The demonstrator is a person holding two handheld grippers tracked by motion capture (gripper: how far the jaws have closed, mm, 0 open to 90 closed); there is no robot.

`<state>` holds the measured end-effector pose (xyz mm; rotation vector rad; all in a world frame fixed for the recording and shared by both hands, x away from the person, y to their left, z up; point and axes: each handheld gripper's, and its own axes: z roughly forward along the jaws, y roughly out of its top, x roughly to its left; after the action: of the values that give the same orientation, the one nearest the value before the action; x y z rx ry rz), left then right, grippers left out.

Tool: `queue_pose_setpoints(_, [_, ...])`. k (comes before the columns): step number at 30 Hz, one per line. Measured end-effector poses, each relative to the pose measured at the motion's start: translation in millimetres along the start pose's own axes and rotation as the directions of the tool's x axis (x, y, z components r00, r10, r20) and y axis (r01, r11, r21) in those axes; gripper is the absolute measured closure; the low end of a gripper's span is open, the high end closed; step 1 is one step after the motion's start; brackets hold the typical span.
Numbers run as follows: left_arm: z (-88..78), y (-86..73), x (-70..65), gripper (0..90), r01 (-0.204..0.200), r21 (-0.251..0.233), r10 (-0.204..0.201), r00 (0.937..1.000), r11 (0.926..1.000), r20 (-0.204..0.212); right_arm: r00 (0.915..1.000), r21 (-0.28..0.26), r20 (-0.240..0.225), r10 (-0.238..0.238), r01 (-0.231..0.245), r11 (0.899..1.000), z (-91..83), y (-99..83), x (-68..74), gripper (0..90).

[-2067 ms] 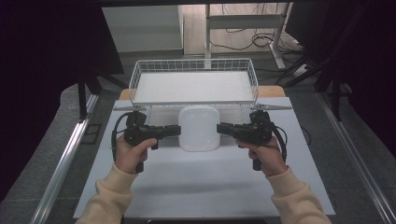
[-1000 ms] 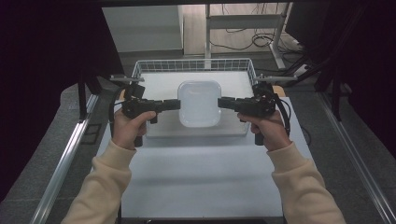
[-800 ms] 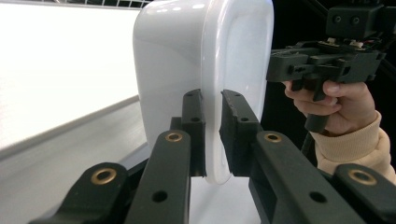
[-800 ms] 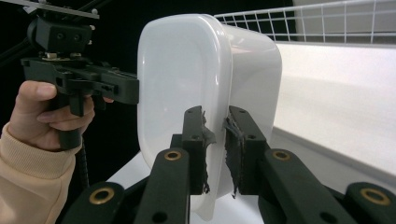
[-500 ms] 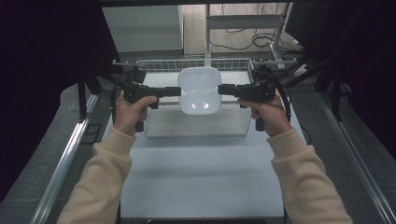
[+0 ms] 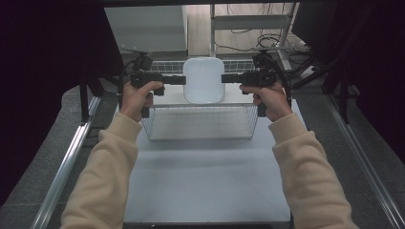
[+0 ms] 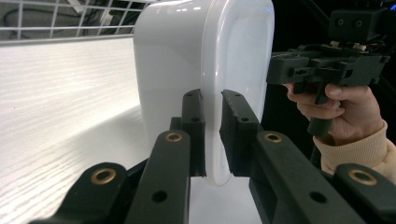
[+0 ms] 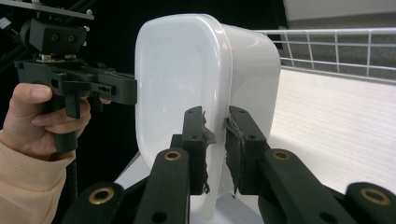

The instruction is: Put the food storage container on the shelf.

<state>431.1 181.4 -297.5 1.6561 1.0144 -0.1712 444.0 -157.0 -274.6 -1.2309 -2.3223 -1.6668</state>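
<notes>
Both tongs, left (image 6: 184,79) and right (image 6: 222,78), clamped on white tub (image 6: 204,80) rims (above wire basket (image 6: 200,121)).

Dim, dark surroundings; glare on the white tub (image 7: 205,70); near jaws slightly blurred.

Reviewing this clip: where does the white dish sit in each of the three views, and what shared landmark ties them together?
High view: the white dish is at top centre, held over the wire basket between the left gripper and the right gripper.
Left gripper view: the dish stands on edge at centre, its rim between the jaws.
Right gripper view: the dish stands at centre, rim between the jaws.
Shared landmark: the basket's wire wall.
</notes>
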Motion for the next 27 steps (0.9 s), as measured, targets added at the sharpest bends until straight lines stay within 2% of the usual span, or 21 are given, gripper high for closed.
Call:
queue_pose_setpoints(3, [3.1, 0.9, 6.9, 80.4, 0.020, 0.008, -0.020, 0.9998, 0.9998, -0.002, 0.9996, 0.022, 0.001, 0.028, -0.028, 0.999, 6.8, 2.8, -7.0, 77.7])
queue_pose_setpoints(13, [6.5, 2.5, 13.3, 80.4, 0.033, 0.023, -0.032, 0.9992, 0.9992, -0.021, 0.9988, 0.042, 0.002, 0.048, -0.048, 0.998, 16.0, 3.5, -15.5, 77.7])
queue_pose_setpoints(20, [10.8, 10.7, 22.8, 80.1, 0.072, 0.021, -0.071, 0.9972, 0.9972, -0.021, 0.9972, 0.051, 0.008, 0.075, -0.075, 0.996, 22.2, 10.8, -23.0, 76.8])
queue_pose_setpoints(24, [14.5, 18.2, 34.4, 78.8, 0.145, 0.027, -0.145, 0.9895, 0.9891, -0.005, 0.9924, 0.074, 0.002, 0.123, -0.123, 0.990, 30.1, 18.9, -32.1, 74.8])
queue_pose_setpoints(27, [19.0, 22.8, 44.7, 76.9, 0.207, 0.027, -0.207, 0.9781, 0.9781, 0.019, 0.9844, 0.106, 0.013, 0.175, -0.176, 0.979, 37.7, 23.1, -39.8, 72.2])
